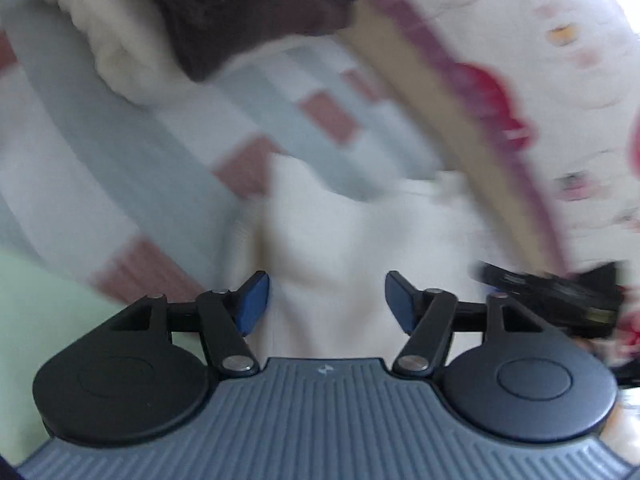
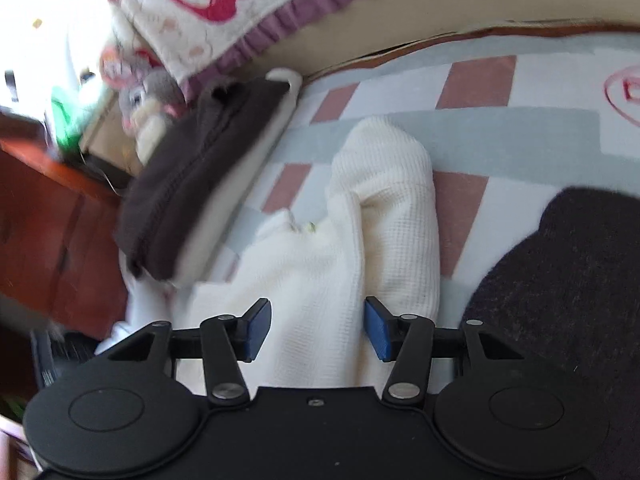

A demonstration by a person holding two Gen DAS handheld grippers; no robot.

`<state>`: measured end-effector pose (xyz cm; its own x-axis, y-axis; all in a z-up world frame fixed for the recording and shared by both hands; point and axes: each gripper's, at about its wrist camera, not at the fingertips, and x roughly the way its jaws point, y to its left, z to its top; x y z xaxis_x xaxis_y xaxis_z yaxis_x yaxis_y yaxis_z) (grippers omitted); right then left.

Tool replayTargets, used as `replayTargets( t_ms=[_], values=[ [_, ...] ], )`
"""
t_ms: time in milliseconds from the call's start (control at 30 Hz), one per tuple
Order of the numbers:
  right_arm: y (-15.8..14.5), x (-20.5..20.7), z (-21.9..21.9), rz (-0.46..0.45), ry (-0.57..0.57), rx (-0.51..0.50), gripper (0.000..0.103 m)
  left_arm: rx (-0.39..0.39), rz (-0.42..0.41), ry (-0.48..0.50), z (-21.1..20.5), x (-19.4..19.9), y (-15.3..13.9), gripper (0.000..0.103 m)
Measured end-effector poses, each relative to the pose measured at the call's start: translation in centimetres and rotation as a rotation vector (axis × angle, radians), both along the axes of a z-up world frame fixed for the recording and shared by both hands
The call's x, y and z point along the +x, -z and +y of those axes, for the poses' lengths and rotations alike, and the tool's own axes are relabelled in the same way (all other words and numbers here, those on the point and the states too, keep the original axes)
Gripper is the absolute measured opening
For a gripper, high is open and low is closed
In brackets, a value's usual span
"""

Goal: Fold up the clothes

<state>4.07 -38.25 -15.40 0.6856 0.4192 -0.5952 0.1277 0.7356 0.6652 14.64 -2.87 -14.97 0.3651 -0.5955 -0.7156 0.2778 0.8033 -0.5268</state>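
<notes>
The left gripper point(image 1: 327, 300) is held wide open, with nothing caught between its blue pads point(image 1: 252, 306). The right gripper point(image 2: 317, 330) is open too, and nothing is pinched by it. A folded pile of clothes point(image 2: 192, 184), brown on top and white below, is seen to the left of the right gripper, near the bed's edge. A dark fuzzy cloth point(image 2: 560, 300) is spread out on the right. A soft toy point(image 2: 148, 100) is tucked behind the pile, under a white blanket point(image 2: 200, 4) with red shapes and a purple frill. The white top point(image 2: 360, 216) is laid bunched up on the bed, straight ahead of both grippers, and part of it is seen between the right gripper's open pads; whether it is touched there cannot be told. In the left view the white top point(image 1: 340, 236) is blurred. The bed is covered by a checked sheet point(image 2: 520, 128) of grey, white and pink squares. A red-brown wooden cabinet point(image 2: 48, 216) is seen beside the bed.
</notes>
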Motion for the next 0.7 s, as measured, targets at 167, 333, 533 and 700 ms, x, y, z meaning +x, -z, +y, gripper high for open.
replayTargets(
  t_ms=[167,333,533,700],
  values=[
    [-1.3,-0.7,2.3,-0.16,-0.07,-0.186,0.004,0.076,-0.219,0.09,-1.5,-0.6,-2.2,0.007],
    [-1.8,-1.2,2.5,-0.11,-0.054,-0.401,0.005,0.134,-0.327,0.121,-1.6,-2.4,-2.6,0.008],
    [-3.4,-1.8,2.4,-0.073,0.05,-0.49,0.031,0.067,-0.391,0.136,-1.2,-3.0,-3.3,0.01],
    [-5.9,-1.0,3.5,-0.059,0.036,-0.41,0.04,-0.028,-0.325,0.165,-1.0,-2.6,-3.2,0.019]
  ],
)
